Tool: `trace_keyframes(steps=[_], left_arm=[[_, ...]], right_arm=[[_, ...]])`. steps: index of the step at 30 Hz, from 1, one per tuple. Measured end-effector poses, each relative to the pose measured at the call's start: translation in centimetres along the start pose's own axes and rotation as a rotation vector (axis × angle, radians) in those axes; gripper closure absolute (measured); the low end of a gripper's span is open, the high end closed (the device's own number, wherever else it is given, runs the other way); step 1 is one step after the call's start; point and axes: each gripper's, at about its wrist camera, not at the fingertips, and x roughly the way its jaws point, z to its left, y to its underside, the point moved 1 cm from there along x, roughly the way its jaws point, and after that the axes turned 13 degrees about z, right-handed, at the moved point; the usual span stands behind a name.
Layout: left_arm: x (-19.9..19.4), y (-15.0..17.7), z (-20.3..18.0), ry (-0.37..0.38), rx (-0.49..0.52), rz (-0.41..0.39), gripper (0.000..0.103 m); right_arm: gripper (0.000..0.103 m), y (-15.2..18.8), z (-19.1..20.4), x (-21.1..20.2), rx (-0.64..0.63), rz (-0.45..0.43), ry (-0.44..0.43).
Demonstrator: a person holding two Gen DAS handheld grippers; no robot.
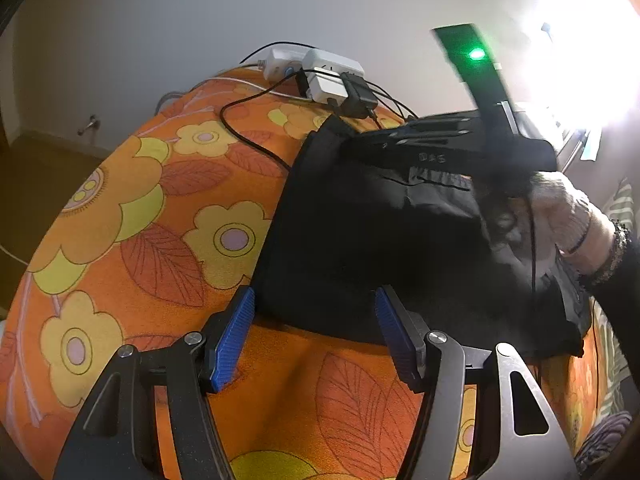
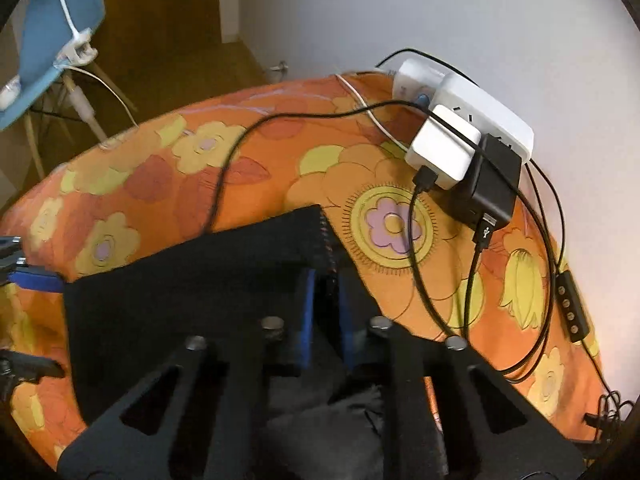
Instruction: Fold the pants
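While the left wrist view shows the left gripper (image 1: pixel 314 336) spread wide, the pants (image 1: pixel 360 248) edge lying loose between its pads, only the right wrist view shows the right gripper (image 2: pixel 323 308) clamped on the pants' corner (stitched hem). Beyond its tips: power strip (image 2: pixel 480 108), chargers, black cables (image 2: pixel 418 272) across the floral cover (image 2: pixel 140 208).

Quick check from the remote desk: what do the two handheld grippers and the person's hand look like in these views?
Both the left gripper and the right gripper have black angular frames with triangular cutouts, silver pivot bolts and ribbed blue pads. The right unit's upright black bar carries a green light. The hand shows a dark sleeve, a beaded bracelet and a thin black cable.
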Motion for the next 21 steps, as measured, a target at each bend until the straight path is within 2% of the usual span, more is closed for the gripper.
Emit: trace_keyframes(steps=[7, 9, 11, 13, 14, 15, 17, 19, 21], left_arm=[[0.0, 0.1, 0.1, -0.007, 0.006, -0.003, 0.041], [-0.1, 0.1, 0.1, -0.004, 0.004, -0.006, 0.041], [-0.2, 0.2, 0.2, 0.005, 0.002, -0.004, 0.041], [-0.7, 0.4, 0.6, 0.000, -0.001, -0.010, 0.041], [-1.1, 0.5, 1.1, -0.009, -0.007, -0.017, 0.041], [-1.4, 0.5, 1.4, -0.014, -0.016, -0.024, 0.041], [-2.1, 0.4, 2.4, -0.019, -0.043, -0.039, 0.041], [-2.7, 0.4, 3.1, -0.028, -0.059, -0.054, 0.041], [-3.2, 0.4, 3.7, -0.021, -0.073, -0.066, 0.041]], right_arm=[[0.097, -0.5, -1.0, -1.9, 0.017, -0.049, 0.098], [0.097, -0.7, -0.9, -1.3, -0.002, -0.024, 0.084], [0.097, -0.7, -0.4, -0.4, -0.037, 0.006, 0.127], [0.096, -0.6, -0.2, -0.1, -0.045, 0.027, 0.120], [0.085, -0.5, 0.0, -0.4, -0.042, 0.028, 0.144], [0.067, -0.3, 0.2, -1.0, -0.038, 0.003, 0.176], [0.054, 0.3, 0.9, -2.7, -0.035, -0.055, 0.217], [0.054, 1.0, 2.0, -4.3, -0.061, -0.087, 0.166], [0.054, 2.5, 3.8, -5.4, -0.100, -0.069, 0.033]])
